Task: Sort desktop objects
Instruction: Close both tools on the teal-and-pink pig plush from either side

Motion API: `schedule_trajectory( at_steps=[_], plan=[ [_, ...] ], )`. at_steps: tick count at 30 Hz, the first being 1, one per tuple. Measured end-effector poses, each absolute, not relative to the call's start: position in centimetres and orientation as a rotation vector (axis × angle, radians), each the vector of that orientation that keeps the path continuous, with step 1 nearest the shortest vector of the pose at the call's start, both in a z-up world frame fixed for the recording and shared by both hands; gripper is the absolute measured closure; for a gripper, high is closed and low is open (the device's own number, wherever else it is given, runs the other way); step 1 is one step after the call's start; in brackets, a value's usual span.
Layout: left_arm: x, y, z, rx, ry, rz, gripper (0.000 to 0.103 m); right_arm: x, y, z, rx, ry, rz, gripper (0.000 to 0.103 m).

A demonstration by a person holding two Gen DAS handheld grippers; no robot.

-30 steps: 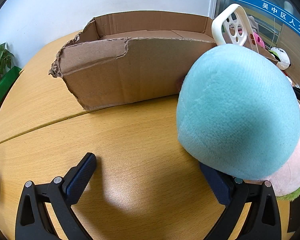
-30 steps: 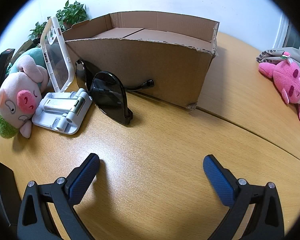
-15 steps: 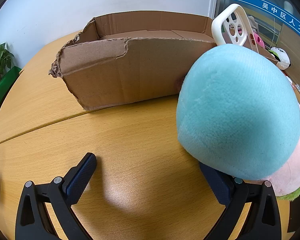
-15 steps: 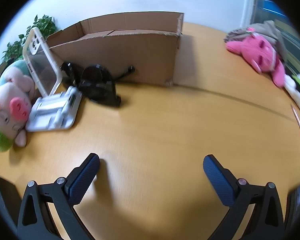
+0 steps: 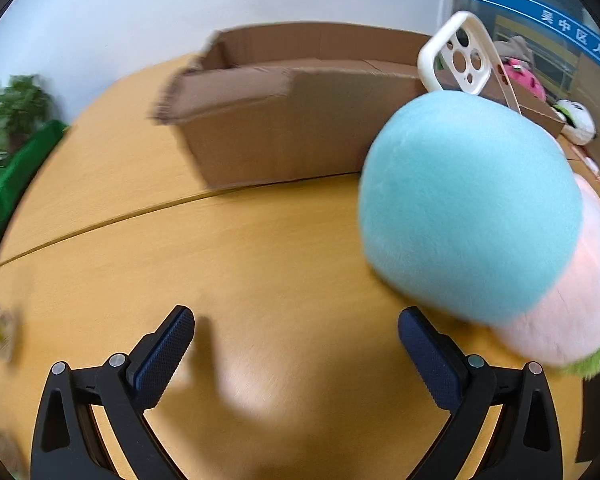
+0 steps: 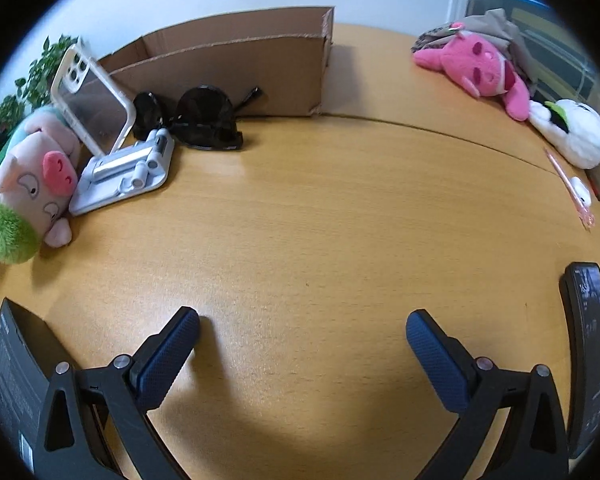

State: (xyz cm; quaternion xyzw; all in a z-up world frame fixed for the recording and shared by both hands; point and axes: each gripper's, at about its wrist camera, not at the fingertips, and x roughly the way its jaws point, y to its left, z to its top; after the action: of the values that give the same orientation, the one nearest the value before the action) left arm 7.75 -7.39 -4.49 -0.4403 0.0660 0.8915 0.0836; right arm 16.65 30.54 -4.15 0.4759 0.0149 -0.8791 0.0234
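An open cardboard box (image 6: 236,68) stands at the back of the wooden table; it also shows in the left wrist view (image 5: 284,120). A pig plush with a teal back (image 5: 472,208) lies just right of my open, empty left gripper (image 5: 296,340); its face shows in the right wrist view (image 6: 32,184). A white phone case (image 6: 92,100) leans on a white stand (image 6: 128,168). Black sunglasses (image 6: 204,120) lie against the box. My right gripper (image 6: 302,340) is open and empty over bare table.
A pink plush (image 6: 480,68) and a white plush (image 6: 572,128) lie at the far right, with a pink pen (image 6: 568,188) nearby. A black box (image 6: 12,368) sits at the near left and a dark device (image 6: 588,344) at the near right. Plants (image 5: 8,120) stand behind the table.
My right gripper has swung right and pulled back, so the right-hand plushes now show. My left gripper has shifted left and back, and its right finger has come clear of the plush.
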Motion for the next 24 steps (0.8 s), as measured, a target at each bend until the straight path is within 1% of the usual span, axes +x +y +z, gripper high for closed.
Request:
schedule_trajectory(
  at_steps=[2,6,7,10,13,14,18,20,22,24],
  plan=[
    [9.8,-8.2,-3.0,-1.255,0.168,2.754,0.000,16.6,30.4,-4.2,1.473,0.046,-2.723,0.000],
    [13.1,-10.0,0.2,-1.158,-0.096,2.789,0.000,16.1,30.0,-4.1,1.552,0.048,-2.672,0.000],
    [13.2,-9.9,0.4,-1.151,-0.136,2.780,0.000,15.9,29.4,-3.9,1.570,0.046,-2.639,0.001],
    [15.1,-10.2,1.3,-1.165,-0.253,2.731,0.000,15.5,27.4,-2.5,1.492,0.060,-2.553,0.001],
    [14.5,-9.1,1.4,-1.178,-0.362,2.643,0.000,16.0,24.3,0.6,1.306,0.154,-2.522,0.001],
    [14.0,-8.4,1.7,-1.173,-0.399,2.616,0.000,16.1,23.5,1.6,1.258,0.157,-2.515,0.001],
    [12.1,-6.3,2.8,-1.168,-0.475,2.590,0.000,16.6,19.6,5.0,1.102,0.064,-2.372,0.001],
    [10.2,-6.2,2.3,-1.183,-0.525,2.554,0.000,16.3,17.1,5.3,1.075,0.107,-2.336,0.001],
    [8.7,-6.3,1.9,-1.177,-0.578,2.507,0.000,15.4,14.4,4.4,1.121,0.186,-2.324,0.001],
    [7.2,-6.1,1.0,-1.229,-0.593,2.483,0.000,14.2,12.9,3.7,1.148,0.202,-2.300,0.001]
  ],
)
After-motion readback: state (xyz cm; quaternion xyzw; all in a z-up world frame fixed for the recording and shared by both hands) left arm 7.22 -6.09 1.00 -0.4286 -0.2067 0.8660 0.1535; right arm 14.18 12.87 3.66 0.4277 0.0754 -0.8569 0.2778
